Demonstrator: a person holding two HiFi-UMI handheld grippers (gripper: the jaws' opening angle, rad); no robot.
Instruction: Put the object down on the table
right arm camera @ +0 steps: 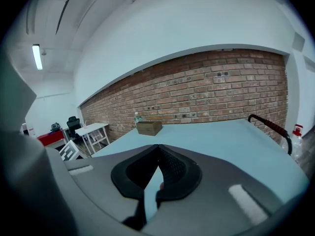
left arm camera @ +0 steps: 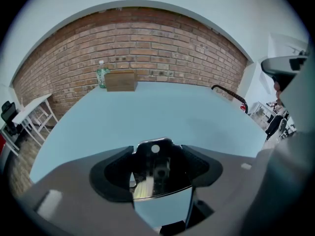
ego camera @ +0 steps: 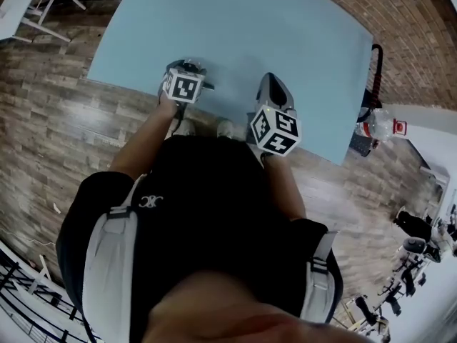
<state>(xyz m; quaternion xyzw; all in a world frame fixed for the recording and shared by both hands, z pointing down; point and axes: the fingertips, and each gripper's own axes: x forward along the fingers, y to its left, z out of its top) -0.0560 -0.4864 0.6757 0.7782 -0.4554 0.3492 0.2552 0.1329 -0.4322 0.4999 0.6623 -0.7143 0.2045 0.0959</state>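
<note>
Over the near edge of the light blue table (ego camera: 285, 34), my left gripper (ego camera: 190, 68) is shut on a shiny metal object. In the left gripper view the metal object (left arm camera: 161, 206) is a mirror-like plate with a round hole at its top. It sits upright between the two dark pads (left arm camera: 110, 173) of the left gripper (left arm camera: 155, 156). My right gripper (ego camera: 273, 81) hovers over the same table edge, a little to the right. Its jaws meet at the tips in the right gripper view, and the right gripper (right arm camera: 157, 149) holds nothing.
A wooden box (left arm camera: 120, 81) and a plastic bottle (left arm camera: 102, 75) stand at the table's far edge by the brick wall. A black and red handle (ego camera: 375, 70) rises at the table's right edge. A white side table (ego camera: 36, 2) stands on the wood floor at the left.
</note>
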